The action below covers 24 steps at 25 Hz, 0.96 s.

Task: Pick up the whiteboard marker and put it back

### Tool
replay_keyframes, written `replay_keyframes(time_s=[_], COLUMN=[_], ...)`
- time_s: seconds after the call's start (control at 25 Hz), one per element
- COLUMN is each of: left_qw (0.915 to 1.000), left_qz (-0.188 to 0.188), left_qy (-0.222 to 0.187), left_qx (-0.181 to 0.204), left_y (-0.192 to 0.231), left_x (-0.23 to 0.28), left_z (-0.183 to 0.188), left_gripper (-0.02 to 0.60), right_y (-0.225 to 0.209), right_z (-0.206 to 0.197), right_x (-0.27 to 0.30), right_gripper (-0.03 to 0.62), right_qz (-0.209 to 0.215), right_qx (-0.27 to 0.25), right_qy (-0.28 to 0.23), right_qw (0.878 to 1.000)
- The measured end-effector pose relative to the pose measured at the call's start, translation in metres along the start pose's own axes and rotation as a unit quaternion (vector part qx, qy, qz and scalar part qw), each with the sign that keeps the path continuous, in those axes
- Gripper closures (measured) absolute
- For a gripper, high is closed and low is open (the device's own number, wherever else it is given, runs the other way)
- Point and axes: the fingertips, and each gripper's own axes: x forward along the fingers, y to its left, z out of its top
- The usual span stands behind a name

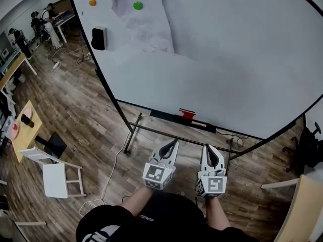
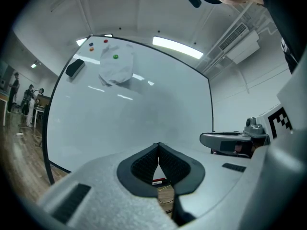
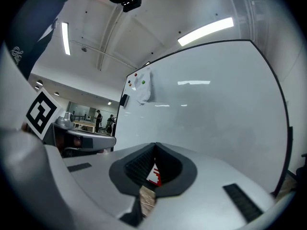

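Observation:
Red whiteboard markers lie on the tray along the bottom edge of the big whiteboard. Both grippers are held level in front of the board's stand, below the tray and apart from it. My left gripper is shut, its tips touching with nothing between them. My right gripper beside it is also shut and empty. In the left gripper view the jaws meet and a red and white bit shows in the gap below them. In the right gripper view the red markers show under the closed tips.
A black eraser, coloured magnets and a paper sheet are on the board. The stand's bar crosses just ahead of the grippers. A white chair and wooden table stand left; people are far back.

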Motion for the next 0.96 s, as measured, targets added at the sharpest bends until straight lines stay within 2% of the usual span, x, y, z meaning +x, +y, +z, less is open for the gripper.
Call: replay_keyframes(time_s=[0.36, 0.6, 0.96], left_qw=[1.0000, 1.0000, 1.0000], left_qz=[0.005, -0.007, -0.003], left_qy=[0.002, 0.003, 0.004], left_qx=[0.000, -0.003, -0.003], left_y=[0.0041, -0.0034, -0.0045], left_x=[-0.0072, -0.0042, -0.0011], left_z=[-0.0010, -0.0034, -0.0001], left_gripper=[0.575, 0.575, 0.575], right_y=[0.0107, 0.0083, 0.0043], right_z=[-0.0026, -0.0032, -0.0012], right_x=[0.0021, 0.0025, 0.0015], right_gripper=[0.592, 0.591, 0.592], right_qz=[0.007, 0.003, 0.000], right_qx=[-0.003, -0.007, -0.011], right_qy=[0.004, 0.010, 0.010], right_qw=[1.000, 1.000, 1.000])
